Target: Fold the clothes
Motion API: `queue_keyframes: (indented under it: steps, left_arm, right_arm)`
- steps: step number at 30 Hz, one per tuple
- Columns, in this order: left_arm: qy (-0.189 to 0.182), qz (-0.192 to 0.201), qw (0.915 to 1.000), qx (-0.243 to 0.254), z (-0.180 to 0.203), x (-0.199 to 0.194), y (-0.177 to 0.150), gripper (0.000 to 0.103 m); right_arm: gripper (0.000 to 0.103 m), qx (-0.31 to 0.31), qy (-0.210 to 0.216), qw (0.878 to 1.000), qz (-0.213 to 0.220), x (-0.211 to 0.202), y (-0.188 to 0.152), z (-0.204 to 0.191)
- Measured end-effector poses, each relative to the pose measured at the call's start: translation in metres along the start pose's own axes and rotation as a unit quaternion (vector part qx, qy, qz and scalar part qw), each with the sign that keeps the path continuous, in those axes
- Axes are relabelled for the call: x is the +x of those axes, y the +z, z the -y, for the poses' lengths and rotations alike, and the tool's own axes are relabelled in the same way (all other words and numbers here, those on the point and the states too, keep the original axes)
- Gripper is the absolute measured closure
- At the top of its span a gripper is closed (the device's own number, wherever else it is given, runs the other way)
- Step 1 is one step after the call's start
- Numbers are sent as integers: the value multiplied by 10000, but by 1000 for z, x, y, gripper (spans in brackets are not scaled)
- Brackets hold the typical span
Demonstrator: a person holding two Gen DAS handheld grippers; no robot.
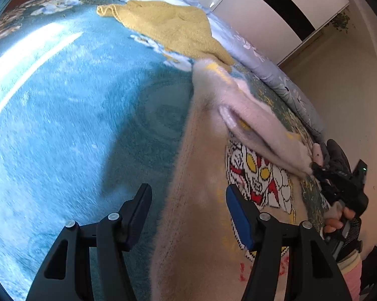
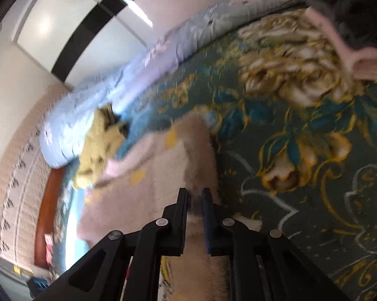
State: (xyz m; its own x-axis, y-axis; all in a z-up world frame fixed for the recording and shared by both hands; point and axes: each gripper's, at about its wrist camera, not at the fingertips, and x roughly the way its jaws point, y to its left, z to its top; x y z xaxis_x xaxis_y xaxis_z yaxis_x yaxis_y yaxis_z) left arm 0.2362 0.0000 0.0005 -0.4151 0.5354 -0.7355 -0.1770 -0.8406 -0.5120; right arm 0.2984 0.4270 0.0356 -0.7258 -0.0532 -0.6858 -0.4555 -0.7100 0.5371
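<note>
Teal floral blanket (image 1: 63,115) covers the bed as folding surface. Right gripper (image 2: 194,200) pinches the pink sweater (image 1: 203,175) sleeve, likely to fold it inward. Left gripper (image 1: 188,200) hovers spread apart over the body, gripping nothing.

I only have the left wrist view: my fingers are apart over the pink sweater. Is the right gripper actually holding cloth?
Observer: Yes. The right gripper is nearly shut, with the pink sweater pinched between its pads.
Operator: What lies beyond it on the bed?
Observer: A pink and grey folded pile sits on the floral blanket, at the far right.
Operator: Anything near the headboard side?
Observer: The yellow garment lies crumpled against the pale blue duvet.
</note>
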Motion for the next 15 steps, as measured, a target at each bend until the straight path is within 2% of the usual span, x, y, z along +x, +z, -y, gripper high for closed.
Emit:
queue_keyframes:
  steps: [3, 5, 8, 11, 13, 15]
  left_arm:
    - [51, 163, 9995, 252, 15, -6, 21, 40]
    - [-33, 218, 9983, 538, 36, -3, 40, 40]
    - [-286, 192, 9951, 928, 70, 9, 70, 40]
    - [-365, 122, 9925, 1157, 92, 29, 87, 40]
    - [-342, -13, 9926, 1163, 93, 48, 91, 40]
    - [-314, -170, 9935, 1079, 90, 67, 92, 40]
  right_arm:
    - [89, 36, 41, 9995, 301, -23, 11, -4]
    - [89, -241, 38, 9994, 265, -25, 16, -19]
    - [89, -962, 14, 9954, 18, -15, 14, -50]
    - [89, -1681, -106, 9856, -158, -2, 10, -76]
    - [89, -1677, -258, 9854, -153, 5, 9, -71]
    - [89, -1452, -280, 9884, -344, 18, 8, -57]
